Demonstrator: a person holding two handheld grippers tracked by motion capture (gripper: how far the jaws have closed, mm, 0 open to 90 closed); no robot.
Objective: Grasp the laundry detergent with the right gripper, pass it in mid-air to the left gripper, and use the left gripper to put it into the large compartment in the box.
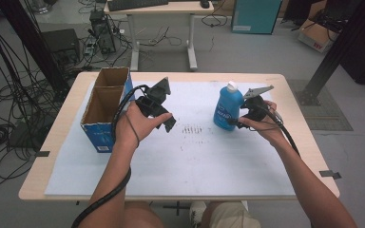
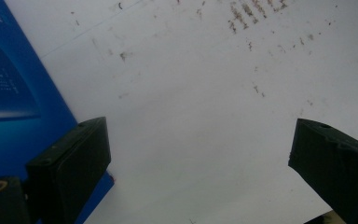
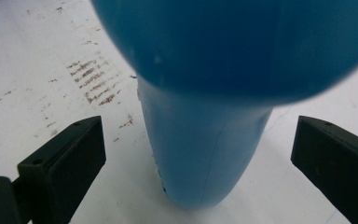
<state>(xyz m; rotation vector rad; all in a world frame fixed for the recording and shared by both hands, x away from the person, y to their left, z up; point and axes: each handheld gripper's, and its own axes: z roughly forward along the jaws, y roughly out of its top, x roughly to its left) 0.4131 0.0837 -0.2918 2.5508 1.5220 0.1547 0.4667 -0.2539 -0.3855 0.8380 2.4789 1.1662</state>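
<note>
Forearms reach over the white table (image 1: 180, 166); at ten o'clock stands an open cardboard box (image 1: 105, 107), at two o'clock the upright blue bottle (image 1: 227, 107). Right gripper (image 3: 198, 154), jaws wide, straddles it ungripped; left gripper (image 2: 200, 158) hangs wide, empty. Grasp and boxing likely remain.

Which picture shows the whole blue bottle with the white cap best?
The high view: the blue plastic bottle with the white cap stands whole there, beside the right gripper. The right gripper view shows its blurred blue body, between open jaws, cap cropped.
</note>
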